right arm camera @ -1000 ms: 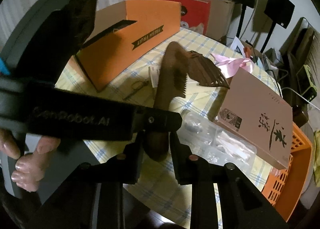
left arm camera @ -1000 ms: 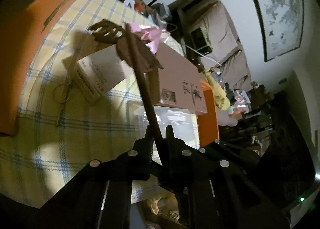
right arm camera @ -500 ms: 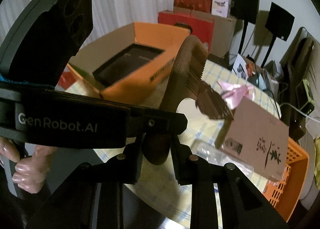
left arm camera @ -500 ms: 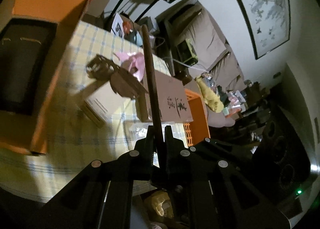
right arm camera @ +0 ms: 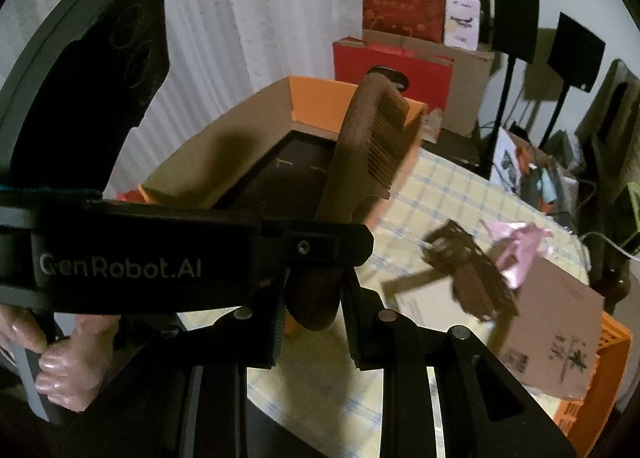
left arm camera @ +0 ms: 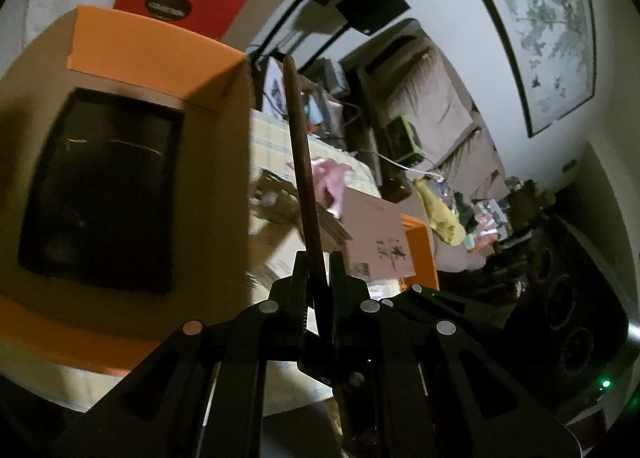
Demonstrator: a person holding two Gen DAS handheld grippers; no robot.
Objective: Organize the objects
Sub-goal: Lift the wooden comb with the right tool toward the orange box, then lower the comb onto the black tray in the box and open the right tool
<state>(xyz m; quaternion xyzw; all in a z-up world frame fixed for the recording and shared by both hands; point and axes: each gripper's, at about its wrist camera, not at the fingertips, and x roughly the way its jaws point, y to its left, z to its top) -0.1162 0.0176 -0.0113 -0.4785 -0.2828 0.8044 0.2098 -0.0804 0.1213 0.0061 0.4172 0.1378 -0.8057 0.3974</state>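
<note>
Wooden and dark, the comb [right arm camera: 360, 162] is pinched by both claws at once: the right gripper [right arm camera: 314, 322] clamps its rounded handle end between its pads, and in the right wrist view the comb rises from there with its teeth facing right, up in the air in front of the orange box [right arm camera: 304, 98]. From the left wrist view the left gripper [left arm camera: 318, 278] is pressed onto the same comb [left arm camera: 304, 178], seen edge-on as a thin brown bar running up and away from the jaws. At the near left of the right wrist view, part of the left gripper's black body fills the frame, and a person's hand [right arm camera: 60, 370] grips the handle below it. Beyond the grippers lies the table [right arm camera: 440, 194] with its yellow and blue checked cloth. Further right on it is a brown fan-like thing [right arm camera: 468, 274], blurred, over a pale carton, with a pink ribbon [right arm camera: 516, 250] just behind and a brown book [right arm camera: 548, 330] resting on an orange crate [right arm camera: 600, 390] at the right edge. To the far left the open box holds a flat black item [left arm camera: 100, 186]. Behind it stand red bags [right arm camera: 404, 2] on cardboard, and two black speakers on stands [right arm camera: 576, 46] against the wall.
</note>
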